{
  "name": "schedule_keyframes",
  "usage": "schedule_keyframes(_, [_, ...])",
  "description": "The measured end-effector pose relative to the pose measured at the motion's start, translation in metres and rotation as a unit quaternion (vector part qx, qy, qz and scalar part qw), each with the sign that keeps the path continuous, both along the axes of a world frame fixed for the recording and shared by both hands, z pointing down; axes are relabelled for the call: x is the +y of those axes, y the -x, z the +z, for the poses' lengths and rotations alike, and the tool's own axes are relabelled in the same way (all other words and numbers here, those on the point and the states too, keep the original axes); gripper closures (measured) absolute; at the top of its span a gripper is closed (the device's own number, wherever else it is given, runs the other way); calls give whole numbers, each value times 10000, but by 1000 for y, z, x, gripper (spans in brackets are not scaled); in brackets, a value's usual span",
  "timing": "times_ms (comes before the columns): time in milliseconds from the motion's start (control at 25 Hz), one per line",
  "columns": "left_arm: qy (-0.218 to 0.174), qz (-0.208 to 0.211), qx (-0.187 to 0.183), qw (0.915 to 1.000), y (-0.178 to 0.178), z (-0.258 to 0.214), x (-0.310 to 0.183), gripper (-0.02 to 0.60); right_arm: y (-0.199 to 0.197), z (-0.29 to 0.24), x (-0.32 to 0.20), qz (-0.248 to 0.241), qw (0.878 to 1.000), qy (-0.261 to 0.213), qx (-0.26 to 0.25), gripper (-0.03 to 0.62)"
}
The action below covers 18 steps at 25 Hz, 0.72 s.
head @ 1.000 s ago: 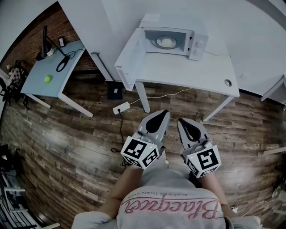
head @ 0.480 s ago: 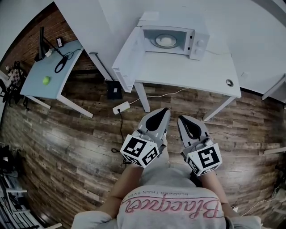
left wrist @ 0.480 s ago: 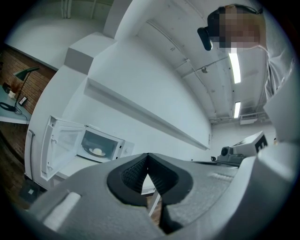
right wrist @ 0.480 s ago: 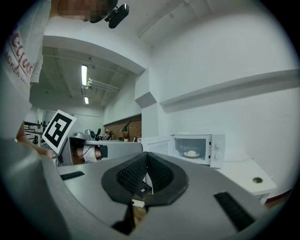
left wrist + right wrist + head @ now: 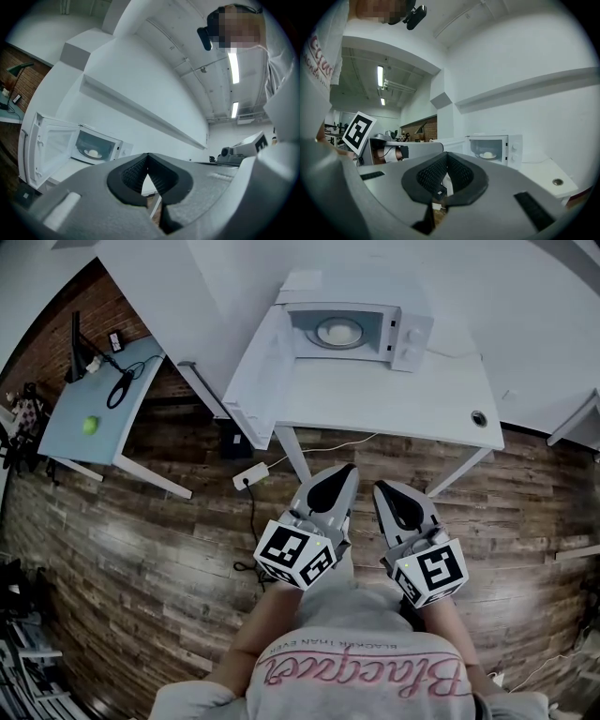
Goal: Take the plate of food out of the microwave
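Since a second ago the head view shifted: the white table (image 5: pixel 394 395) and microwave (image 5: pixel 361 329) slid a little left and came slightly closer to the grippers. The side table (image 5: pixel 94 404) also drifted left. Both grippers kept about the same spot in frame.

Left gripper (image 5: pixel 345 472): jaws pressed together, nothing between them, confirmed in its own view (image 5: pixel 148 157). It was held level, pointing at the near edge of the white table and well short of it.

Right gripper (image 5: pixel 379 489): jaws also closed tip to tip and empty in its view (image 5: pixel 447 155). It sat just beside the left one, parallel to it, over the wood floor (image 5: pixel 141 549). Marker cubes (image 5: pixel 295 556) sat at the near ends, close to the person's chest.

The microwave stood at the far side of the white table. Its door (image 5: pixel 253 381) was swung fully open to the left, hanging past the table's left edge.

The plate of food (image 5: pixel 339 331) was still inside the microwave cavity, centred, carrying one pale rounded item. It showed in both gripper views too (image 5: pixel 93 153) (image 5: pixel 488 155), well apart from either gripper.

Other items:
- A grommet hole (image 5: pixel 479 416) was at the table's near right corner.
- A power strip (image 5: pixel 249 474) lay on the floor by the table's left leg.
- A green ball (image 5: pixel 90 425) lay on the side table, far left.
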State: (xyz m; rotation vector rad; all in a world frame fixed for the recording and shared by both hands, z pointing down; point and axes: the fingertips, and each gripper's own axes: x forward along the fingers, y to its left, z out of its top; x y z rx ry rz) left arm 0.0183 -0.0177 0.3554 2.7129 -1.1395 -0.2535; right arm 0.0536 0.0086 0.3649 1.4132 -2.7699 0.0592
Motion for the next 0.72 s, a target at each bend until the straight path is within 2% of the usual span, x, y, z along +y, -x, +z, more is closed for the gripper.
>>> schedule_keyframes(720, [74,68,-23,9999,2,1,-81,578,6,4,-76,-49,9998,152,-75,583])
